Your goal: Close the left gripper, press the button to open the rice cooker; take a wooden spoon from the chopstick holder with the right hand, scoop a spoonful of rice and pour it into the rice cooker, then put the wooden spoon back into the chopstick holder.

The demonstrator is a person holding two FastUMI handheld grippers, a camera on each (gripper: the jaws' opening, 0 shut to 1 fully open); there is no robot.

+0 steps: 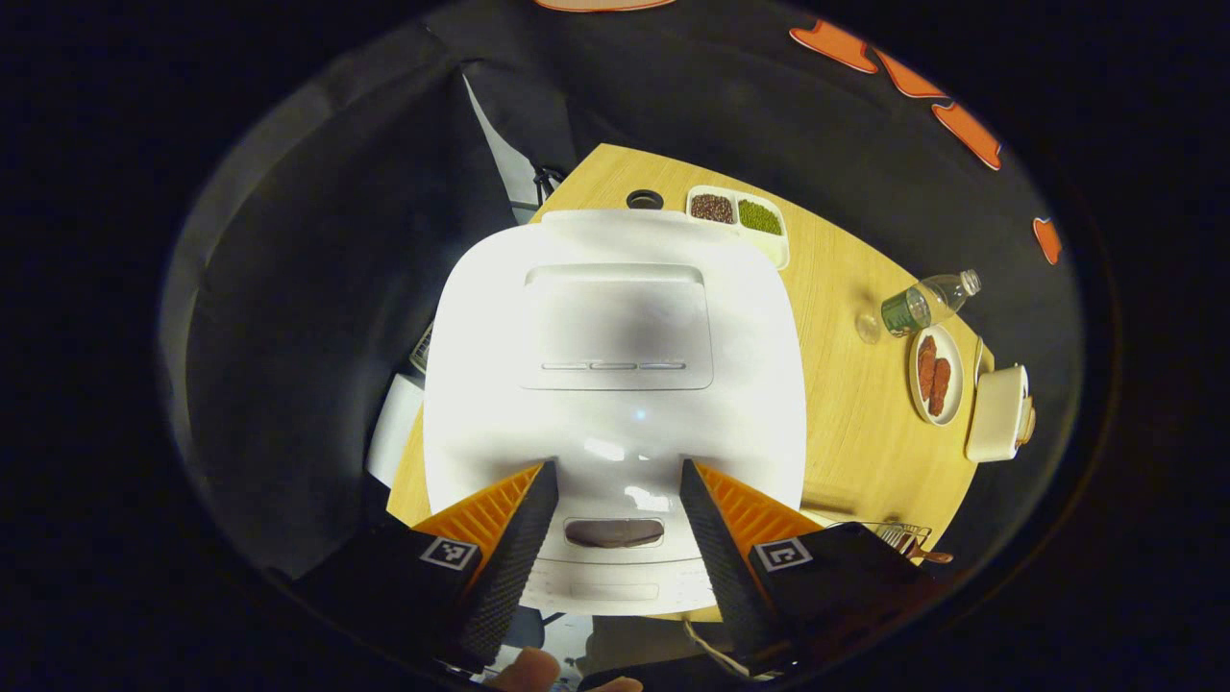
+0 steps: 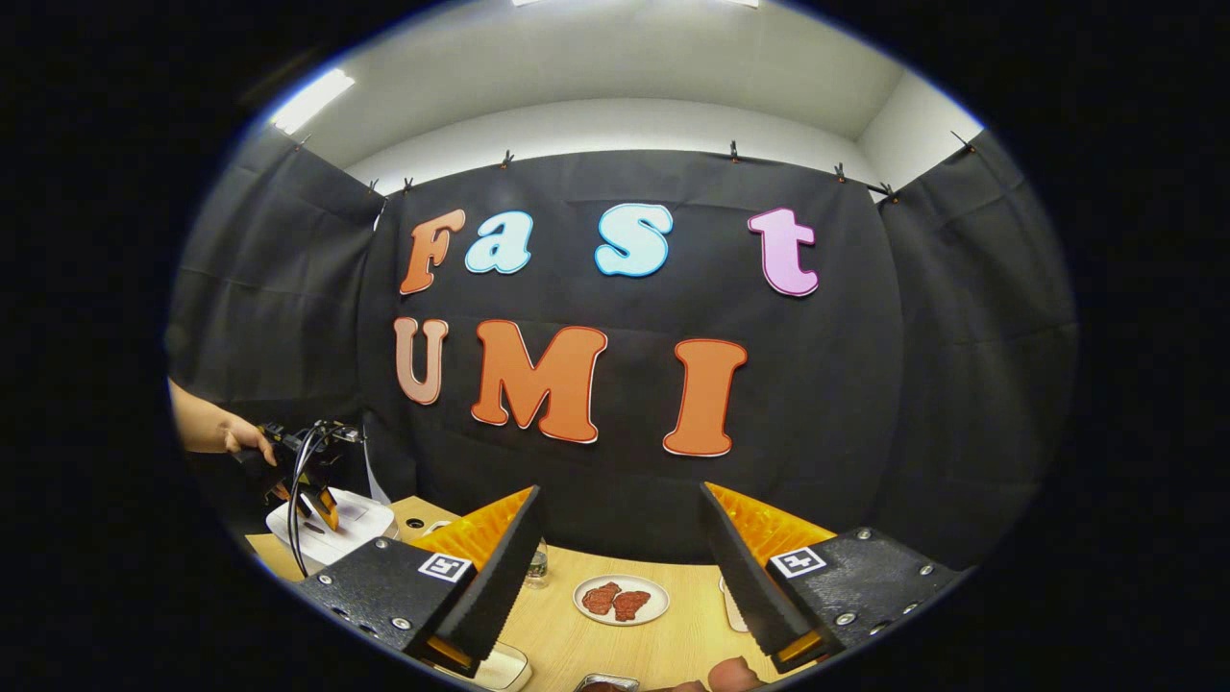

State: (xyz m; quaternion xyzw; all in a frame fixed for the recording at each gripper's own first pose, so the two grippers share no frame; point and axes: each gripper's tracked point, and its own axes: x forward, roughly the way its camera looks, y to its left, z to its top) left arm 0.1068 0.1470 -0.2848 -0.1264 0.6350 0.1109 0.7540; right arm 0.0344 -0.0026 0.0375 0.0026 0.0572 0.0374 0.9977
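The white rice cooker [image 1: 615, 384] stands with its lid down, seen from above in the left gripper view. Its dark oval button [image 1: 613, 531] lies on the front edge, between and just below my left gripper's fingers. My left gripper [image 1: 620, 476] hovers over the lid, open, holding nothing. A wire chopstick holder [image 1: 903, 536] with a wooden handle sticking out sits at the table's near right edge. In the right gripper view my right gripper [image 2: 620, 495] is open and empty, well above the table. Far left, a hand holds the left gripper [image 2: 312, 500] over the rice cooker [image 2: 332, 533].
On the wooden table [image 1: 846, 423] are a divided dish of beans [image 1: 738, 216], a lying plastic bottle [image 1: 927, 303], a plate of red pieces [image 1: 935, 375] and a white container [image 1: 999, 413]. The plate [image 2: 622, 599] is also ahead of my right gripper.
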